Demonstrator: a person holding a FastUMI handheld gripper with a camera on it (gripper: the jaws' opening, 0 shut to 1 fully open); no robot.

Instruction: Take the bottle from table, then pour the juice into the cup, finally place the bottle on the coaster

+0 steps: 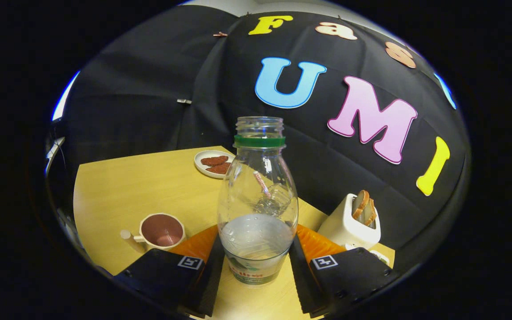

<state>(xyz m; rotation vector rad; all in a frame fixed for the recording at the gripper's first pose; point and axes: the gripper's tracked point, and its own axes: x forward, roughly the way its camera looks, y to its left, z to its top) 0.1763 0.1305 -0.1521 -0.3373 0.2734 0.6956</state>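
Standing upright between the claw fingers, the uncapped bottle is clamped on both sides, above the tabletop. Left sits the cup; a cookie plate lies at the far edge, a toaster right.

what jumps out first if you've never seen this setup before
The clear bottle stands uncapped between the fingers of the claw, which press on its lower sides; pale liquid fills only its bottom part. Left of the fingers sits a cup with a handle, empty as far as the view shows. Right of the bottle a white toaster holds bread slices, and beyond the bottle a small plate carries reddish-brown pieces.
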